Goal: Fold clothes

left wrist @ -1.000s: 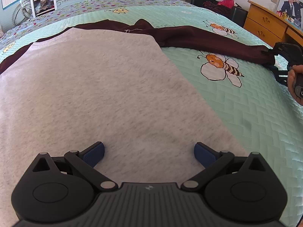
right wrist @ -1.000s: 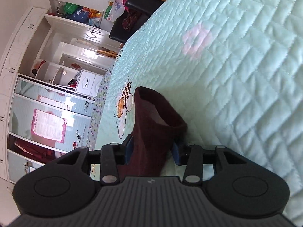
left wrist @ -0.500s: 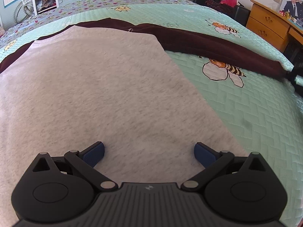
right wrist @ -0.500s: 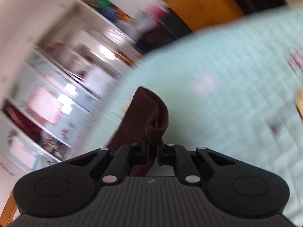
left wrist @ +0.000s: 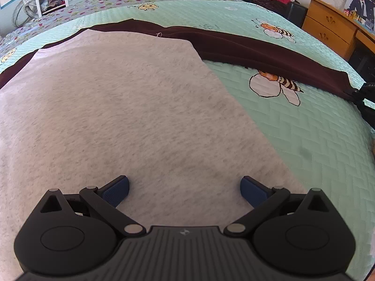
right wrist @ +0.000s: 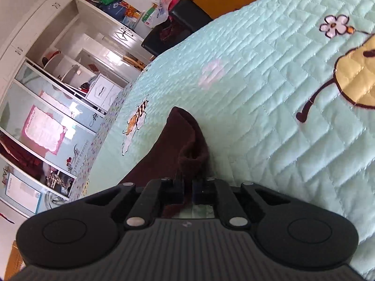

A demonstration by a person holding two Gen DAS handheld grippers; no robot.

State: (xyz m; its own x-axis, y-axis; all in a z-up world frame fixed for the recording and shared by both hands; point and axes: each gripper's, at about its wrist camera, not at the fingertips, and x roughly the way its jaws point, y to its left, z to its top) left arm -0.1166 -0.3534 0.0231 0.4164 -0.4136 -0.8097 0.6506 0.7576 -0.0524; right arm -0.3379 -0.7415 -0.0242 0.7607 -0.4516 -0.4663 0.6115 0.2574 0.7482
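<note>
A big bed [left wrist: 304,140] with a green bee quilt holds everything. On it lies 1 shirt [left wrist: 117,117], spread flat with its gray body facing up, so it is ready to be folded. Its dark red sleeve [left wrist: 257,53] stretches out long across the quilt toward the right side, pulled straight. I think that is so it can be swung over the gray part next. The left hand-held gripper [left wrist: 184,188] hangs low over the bottom of the gray body with its 2 blue pads spread wide, holding nothing. It may be waiting to pin the cloth down so the shirt does not slide. The right hand-held gripper [right wrist: 187,190] is pressed together on the sleeve's cuff [right wrist: 187,145], pinching the dark red cloth between its pads.
</note>
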